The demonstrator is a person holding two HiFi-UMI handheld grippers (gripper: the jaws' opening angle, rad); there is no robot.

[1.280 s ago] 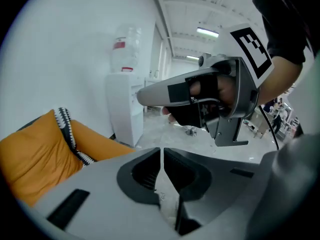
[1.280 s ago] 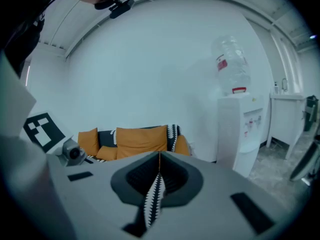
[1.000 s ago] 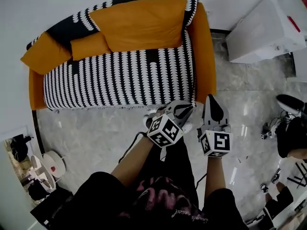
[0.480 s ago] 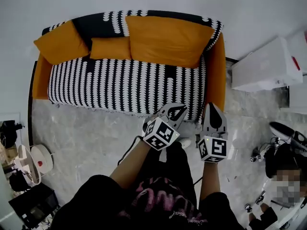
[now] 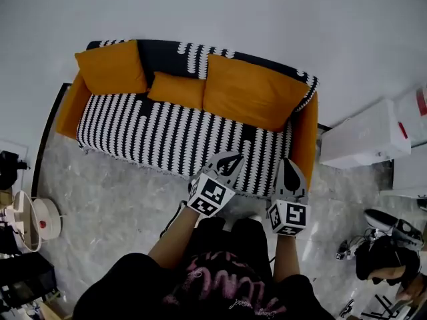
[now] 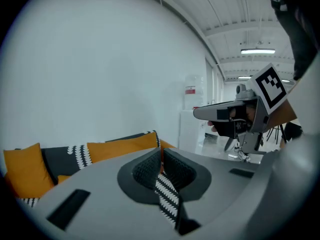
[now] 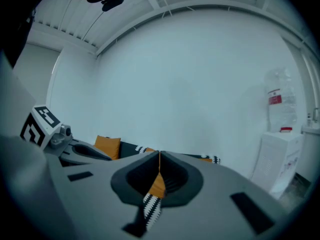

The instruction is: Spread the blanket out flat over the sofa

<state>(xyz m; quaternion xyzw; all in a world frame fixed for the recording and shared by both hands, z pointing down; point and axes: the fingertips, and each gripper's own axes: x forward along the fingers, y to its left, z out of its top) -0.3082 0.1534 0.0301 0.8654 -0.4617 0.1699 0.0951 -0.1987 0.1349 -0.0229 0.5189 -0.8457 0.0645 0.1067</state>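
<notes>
The orange sofa stands against the white wall. A black-and-white patterned blanket lies over its seat and backrest. Three orange cushions lean on the back. Both grippers hover side by side in front of the sofa's right front corner. My left gripper has its jaws shut with nothing between them. My right gripper is shut and empty too. In the left gripper view my left gripper points at the sofa, and the blanket shows behind it. The right gripper view shows my right gripper the same way.
A white cabinet stands to the right of the sofa. Round white items sit on the marble floor at the left. Cables and dark gear lie at the lower right. The person's legs are below the grippers.
The head view has swung, so the sofa now sits lower and tilted in the frame. Both grippers stay shut and side by side near its right front corner.
</notes>
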